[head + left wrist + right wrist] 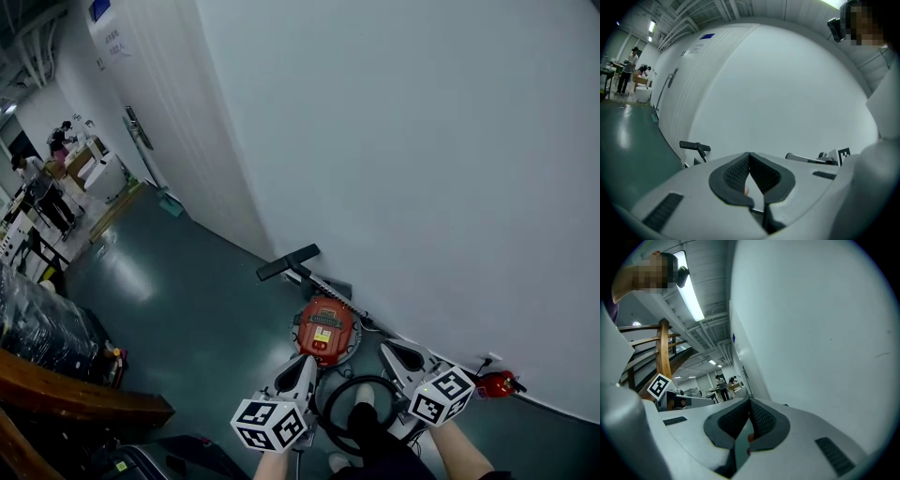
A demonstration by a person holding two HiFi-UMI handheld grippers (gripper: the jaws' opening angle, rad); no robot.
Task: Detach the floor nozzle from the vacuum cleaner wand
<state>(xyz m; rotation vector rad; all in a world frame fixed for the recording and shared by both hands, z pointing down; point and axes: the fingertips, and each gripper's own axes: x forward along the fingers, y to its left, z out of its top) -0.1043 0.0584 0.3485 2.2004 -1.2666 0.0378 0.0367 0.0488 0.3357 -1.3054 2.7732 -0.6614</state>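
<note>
A red canister vacuum cleaner stands on the dark green floor against the white wall. Its wand runs along the wall's foot to the black floor nozzle, which also shows in the left gripper view as a black bar, the floor nozzle. A black hose loops in front of the canister. My left gripper hovers just short of the canister, shut and empty. My right gripper is to the canister's right, also shut with nothing in it. Left gripper and right gripper pads meet.
The white wall runs close along the right. A small red object lies at the wall's foot on the right. Wooden boards and a black wrapped stack are at the left. People stand far down the hall.
</note>
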